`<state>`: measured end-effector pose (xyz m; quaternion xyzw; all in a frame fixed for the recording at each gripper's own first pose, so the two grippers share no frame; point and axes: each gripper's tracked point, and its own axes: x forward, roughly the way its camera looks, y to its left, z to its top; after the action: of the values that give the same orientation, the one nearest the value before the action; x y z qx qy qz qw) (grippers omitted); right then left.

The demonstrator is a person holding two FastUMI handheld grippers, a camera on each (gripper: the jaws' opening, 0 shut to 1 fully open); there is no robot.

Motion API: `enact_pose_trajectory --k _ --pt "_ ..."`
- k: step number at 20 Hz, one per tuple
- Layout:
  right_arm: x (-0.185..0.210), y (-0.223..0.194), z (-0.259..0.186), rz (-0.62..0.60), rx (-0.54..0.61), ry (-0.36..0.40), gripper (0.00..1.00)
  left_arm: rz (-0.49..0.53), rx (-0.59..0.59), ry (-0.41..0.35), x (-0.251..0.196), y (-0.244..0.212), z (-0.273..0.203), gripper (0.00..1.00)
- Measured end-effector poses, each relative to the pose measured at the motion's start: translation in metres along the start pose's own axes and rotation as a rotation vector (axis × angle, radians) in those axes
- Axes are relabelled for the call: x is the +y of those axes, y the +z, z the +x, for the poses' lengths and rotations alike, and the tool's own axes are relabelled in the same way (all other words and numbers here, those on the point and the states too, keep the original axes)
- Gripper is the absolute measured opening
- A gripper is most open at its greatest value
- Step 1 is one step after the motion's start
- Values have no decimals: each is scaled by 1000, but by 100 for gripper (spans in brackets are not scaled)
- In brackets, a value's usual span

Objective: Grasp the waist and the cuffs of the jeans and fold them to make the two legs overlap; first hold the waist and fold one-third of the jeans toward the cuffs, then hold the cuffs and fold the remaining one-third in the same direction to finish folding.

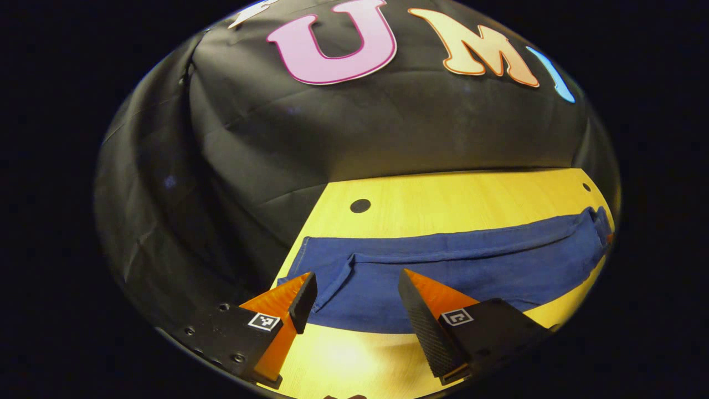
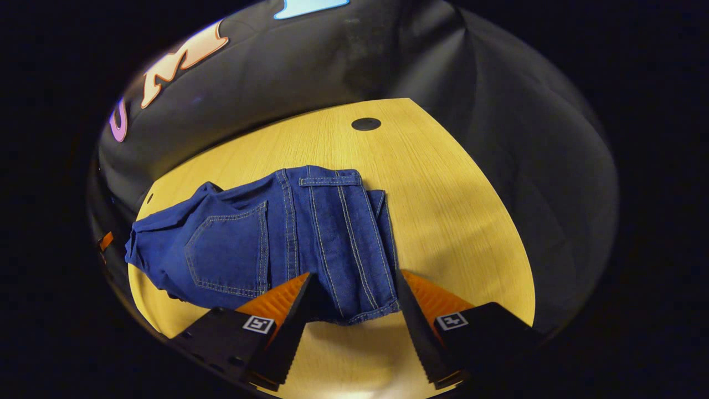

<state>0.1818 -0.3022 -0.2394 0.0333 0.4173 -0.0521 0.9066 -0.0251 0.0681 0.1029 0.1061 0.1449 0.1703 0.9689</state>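
Observation:
Blue jeans (image 1: 443, 266) lie stretched flat across the yellow wooden table (image 1: 443, 199), one layer resting on another. In the left gripper view my left gripper (image 1: 354, 293) is open, its fingers straddling the near edge of the jeans close to the leg end at the left. The right gripper view shows the waist end of the jeans (image 2: 332, 238) with a back pocket (image 2: 227, 255) and stitched seams. My right gripper (image 2: 352, 291) is open too, with the near corner of the waist between its two fingers, which stand apart from the cloth.
The table (image 2: 460, 210) has a round dark hole (image 2: 366, 123) near its far edge, seen in the left gripper view as a hole (image 1: 360, 205) beyond the jeans. Black cloth walls close in behind and beside the table. Bare wood lies right of the waist.

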Motion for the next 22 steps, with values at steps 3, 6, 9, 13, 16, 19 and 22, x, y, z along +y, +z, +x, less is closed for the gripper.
enact_pose_trajectory --k 3,6,9,13,16,19,22 --pt "8 1 4 32 9 8 63 -27 -4 -21 -4 -6 -10 89" --pt "10 -3 2 46 13 4 43 -27 -9 -26 -10 -7 -14 88" --pt "11 0 1 67 -38 -19 36 -67 -12 -59 -25 -8 -23 87" --pt "15 1 -1 84 -19 -6 27 -101 -7 -67 -29 -18 -31 87" --pt "17 3 -3 27 -45 -59 15 -111 9 -63 -25 -30 -36 87" --pt "19 8 -10 53 -52 -92 7 -137 16 -81 -21 -37 -37 85" --pt "21 14 -18 51 -60 -125 7 -149 13 -103 -14 -40 -36 84"
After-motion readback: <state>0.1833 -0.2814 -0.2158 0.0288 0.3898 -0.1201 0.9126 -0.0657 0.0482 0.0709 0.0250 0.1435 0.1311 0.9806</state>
